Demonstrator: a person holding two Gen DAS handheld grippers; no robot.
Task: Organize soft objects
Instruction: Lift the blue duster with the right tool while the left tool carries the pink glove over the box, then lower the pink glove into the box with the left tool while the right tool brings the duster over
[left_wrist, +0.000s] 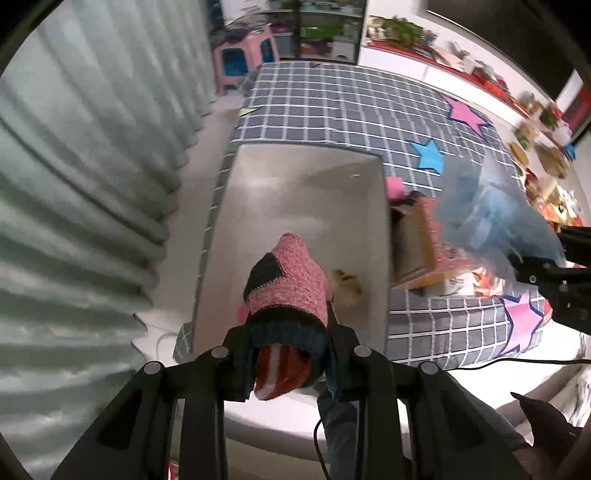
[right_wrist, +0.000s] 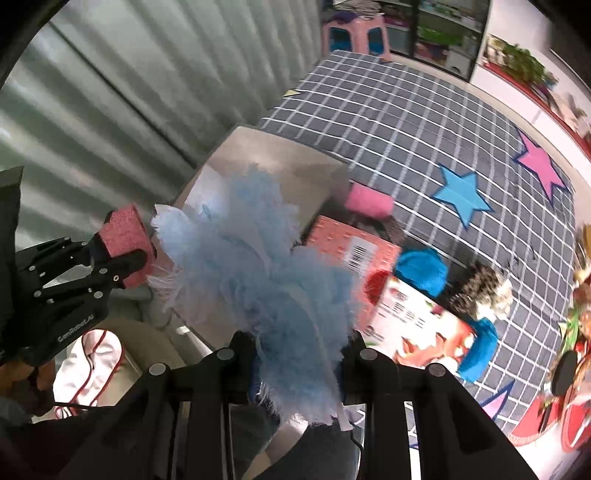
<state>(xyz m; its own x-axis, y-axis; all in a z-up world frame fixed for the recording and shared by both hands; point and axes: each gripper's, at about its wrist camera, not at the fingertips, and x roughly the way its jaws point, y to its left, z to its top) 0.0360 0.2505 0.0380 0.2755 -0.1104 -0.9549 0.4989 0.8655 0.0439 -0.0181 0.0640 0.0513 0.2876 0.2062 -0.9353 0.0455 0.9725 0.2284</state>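
Bright indoor light; fisheye-warped edges; slight motion blur.

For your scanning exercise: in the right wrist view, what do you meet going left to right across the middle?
Left gripper holding pink sock → blue fluffy cloth → red box → blue plush → speckled pompom.

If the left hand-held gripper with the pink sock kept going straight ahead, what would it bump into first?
Probably the inside of the white bin. The left hand-held gripper, shut on the pink knitted sock, points down into it, so the sock would likely meet the bin's floor, near a small yellowish item. Depth is hard to judge.
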